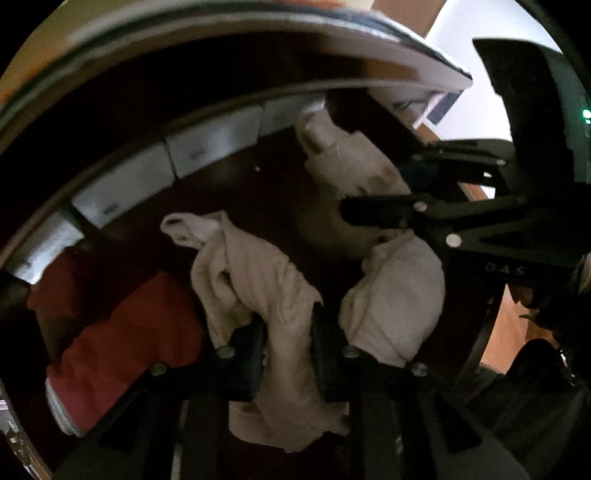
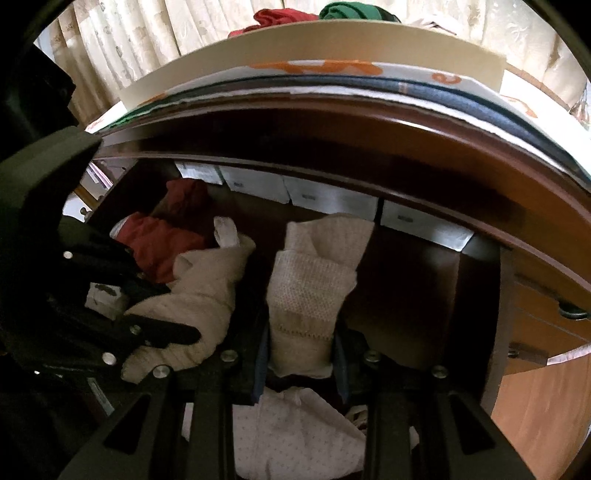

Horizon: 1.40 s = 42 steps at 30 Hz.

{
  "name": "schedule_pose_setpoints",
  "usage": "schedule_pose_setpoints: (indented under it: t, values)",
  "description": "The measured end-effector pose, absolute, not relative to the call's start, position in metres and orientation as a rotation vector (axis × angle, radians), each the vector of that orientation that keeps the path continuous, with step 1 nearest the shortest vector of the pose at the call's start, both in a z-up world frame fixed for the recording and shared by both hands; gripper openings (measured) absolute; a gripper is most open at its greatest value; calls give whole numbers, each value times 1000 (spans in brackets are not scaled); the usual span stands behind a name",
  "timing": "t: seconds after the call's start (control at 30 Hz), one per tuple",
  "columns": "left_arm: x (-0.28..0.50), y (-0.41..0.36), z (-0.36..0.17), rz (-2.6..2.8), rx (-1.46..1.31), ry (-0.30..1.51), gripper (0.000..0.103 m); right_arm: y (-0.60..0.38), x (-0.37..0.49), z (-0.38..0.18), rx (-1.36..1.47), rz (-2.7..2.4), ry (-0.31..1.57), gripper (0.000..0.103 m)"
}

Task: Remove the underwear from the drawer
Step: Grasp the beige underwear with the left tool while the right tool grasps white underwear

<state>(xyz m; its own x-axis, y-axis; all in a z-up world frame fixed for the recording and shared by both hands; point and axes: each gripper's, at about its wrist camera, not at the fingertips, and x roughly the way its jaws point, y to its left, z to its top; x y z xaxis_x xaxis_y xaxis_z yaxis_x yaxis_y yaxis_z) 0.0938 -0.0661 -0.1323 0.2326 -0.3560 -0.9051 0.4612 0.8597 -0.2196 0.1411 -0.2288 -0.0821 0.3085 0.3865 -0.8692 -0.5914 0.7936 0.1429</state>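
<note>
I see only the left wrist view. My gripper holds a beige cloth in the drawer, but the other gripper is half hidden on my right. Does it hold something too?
Observer: Yes. The right gripper is shut on a separate beige underwear piece, knit-textured, standing up between its fingers.
Operator: Is anything under that piece?
Observer: A white dotted garment lies below the right gripper, loose.
Operator: What is on top of the cabinet? I see only its edge.
Observer: A red cloth and a green cloth lie up there, in front of a curtain.
</note>
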Motion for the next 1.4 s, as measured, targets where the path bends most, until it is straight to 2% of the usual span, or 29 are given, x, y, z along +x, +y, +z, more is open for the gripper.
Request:
schedule_pose_setpoints:
  t: [0.6,1.4]
  values:
    - [74,-52,-88,-487,95,965,18,-232,133,-70,-216,663,980,32]
    - [60,-50,-75,-392,91,804,18,-232,110,-57,-230,694,866,32]
